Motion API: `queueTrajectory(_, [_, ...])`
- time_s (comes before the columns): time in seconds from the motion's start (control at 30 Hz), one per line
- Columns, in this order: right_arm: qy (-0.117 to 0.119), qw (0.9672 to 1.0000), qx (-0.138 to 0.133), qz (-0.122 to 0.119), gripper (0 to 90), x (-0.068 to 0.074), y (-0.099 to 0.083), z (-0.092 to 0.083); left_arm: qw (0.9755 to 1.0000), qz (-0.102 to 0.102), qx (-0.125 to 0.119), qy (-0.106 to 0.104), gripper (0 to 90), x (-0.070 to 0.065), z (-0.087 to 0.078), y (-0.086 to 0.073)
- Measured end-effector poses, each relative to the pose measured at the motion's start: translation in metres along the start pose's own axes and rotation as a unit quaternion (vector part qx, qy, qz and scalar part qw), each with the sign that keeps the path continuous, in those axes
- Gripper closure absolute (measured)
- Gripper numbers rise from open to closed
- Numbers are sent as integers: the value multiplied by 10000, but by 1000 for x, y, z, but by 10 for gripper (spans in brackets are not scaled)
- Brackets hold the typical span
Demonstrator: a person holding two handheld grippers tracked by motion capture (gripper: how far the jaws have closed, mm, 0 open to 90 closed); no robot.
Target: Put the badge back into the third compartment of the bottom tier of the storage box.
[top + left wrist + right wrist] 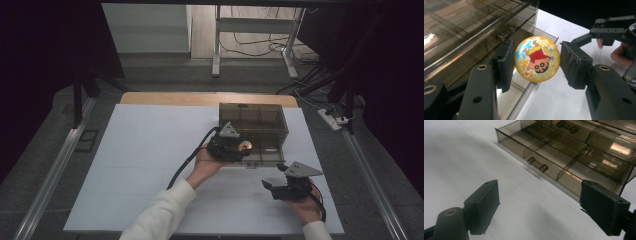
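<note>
An orange glittery ball [537, 59] with a cartoon figure printed on it sits between the pads of my left gripper [537, 61], which is shut on it. From the high view, the left gripper [239, 148] holds the ball [245, 147] in front of a smoky transparent drawer box [255, 120], by its pulled-out lower drawer [267, 156]. My right gripper [275, 177] rests nearer the table's front right, open with nothing between its jaws. In the right gripper view, the right gripper [541, 197] faces the open drawer [554, 152] and its small barrel handle [537, 164].
The box stands at the back right of a white sheet [145, 150] that covers the table. The drawer is split into several compartments. A cable [192, 155] trails from the left gripper toward the front. The right gripper [609, 30] shows beyond the ball in the left gripper view.
</note>
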State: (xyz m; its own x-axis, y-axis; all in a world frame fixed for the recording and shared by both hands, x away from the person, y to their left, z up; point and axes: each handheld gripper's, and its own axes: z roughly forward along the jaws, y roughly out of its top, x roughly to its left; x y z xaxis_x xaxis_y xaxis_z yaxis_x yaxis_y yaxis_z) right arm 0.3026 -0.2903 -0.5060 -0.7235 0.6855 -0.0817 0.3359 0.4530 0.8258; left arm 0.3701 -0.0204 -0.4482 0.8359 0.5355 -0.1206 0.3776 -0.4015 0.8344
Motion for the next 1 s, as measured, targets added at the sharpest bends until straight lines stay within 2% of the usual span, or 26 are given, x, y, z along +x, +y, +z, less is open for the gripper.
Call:
queueTrajectory(0.33, [25, 10000, -40, 19, 161, -2, 0, 1, 10000, -58, 33, 14, 460, 7, 10, 5])
queueTrajectory(1.0, [18, 10000, -63, 72, 161, -4, 0, 1, 9999, 30, 125, -78, 459, -3, 45, 22])
